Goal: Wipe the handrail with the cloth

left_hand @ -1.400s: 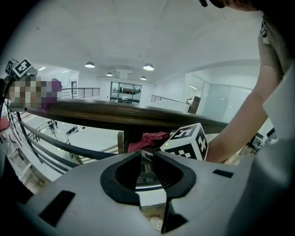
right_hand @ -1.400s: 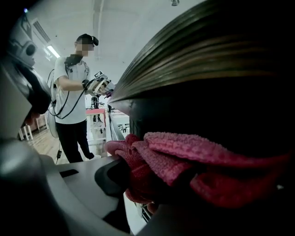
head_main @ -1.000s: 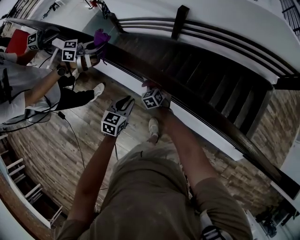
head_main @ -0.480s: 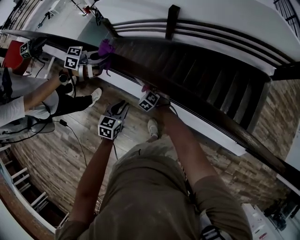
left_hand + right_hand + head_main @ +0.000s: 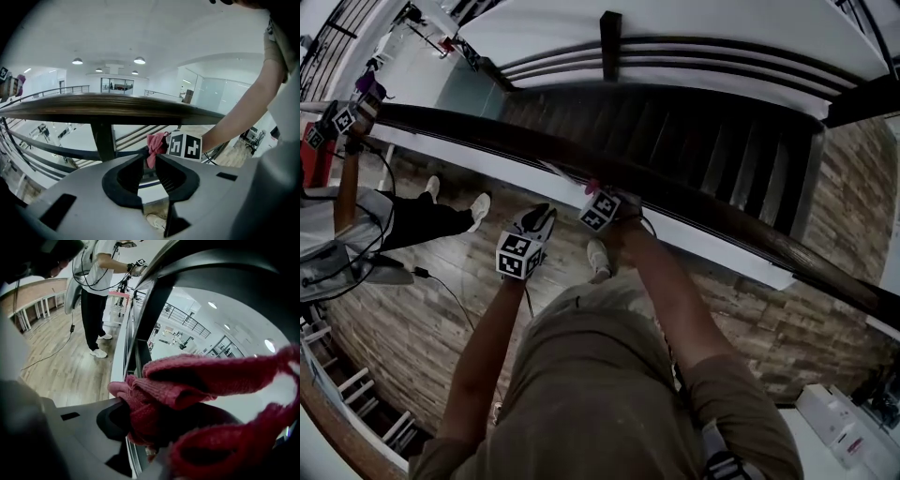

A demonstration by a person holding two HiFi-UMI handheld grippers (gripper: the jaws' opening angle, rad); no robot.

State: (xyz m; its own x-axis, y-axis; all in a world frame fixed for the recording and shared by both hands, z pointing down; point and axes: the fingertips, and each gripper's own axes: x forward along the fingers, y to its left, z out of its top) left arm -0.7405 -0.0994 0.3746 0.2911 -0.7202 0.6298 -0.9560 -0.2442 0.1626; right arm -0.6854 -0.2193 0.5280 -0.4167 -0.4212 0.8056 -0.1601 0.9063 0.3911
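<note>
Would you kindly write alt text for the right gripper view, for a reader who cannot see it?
The right gripper clamps a red knitted cloth close to the dark handrail. Beyond, a person in a white shirt stands on the wooden floor.

Dim fisheye views, edges bent and dark; ceiling lights (image 5: 139,60) glare softly.

Cloth (image 5: 164,394) against handrail (image 5: 487,131) — stairs (image 5: 675,131) beyond

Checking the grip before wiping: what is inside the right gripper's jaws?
A bunched red cloth, clamped in the right gripper. It covers the jaw tips, so those cannot be seen.
</note>
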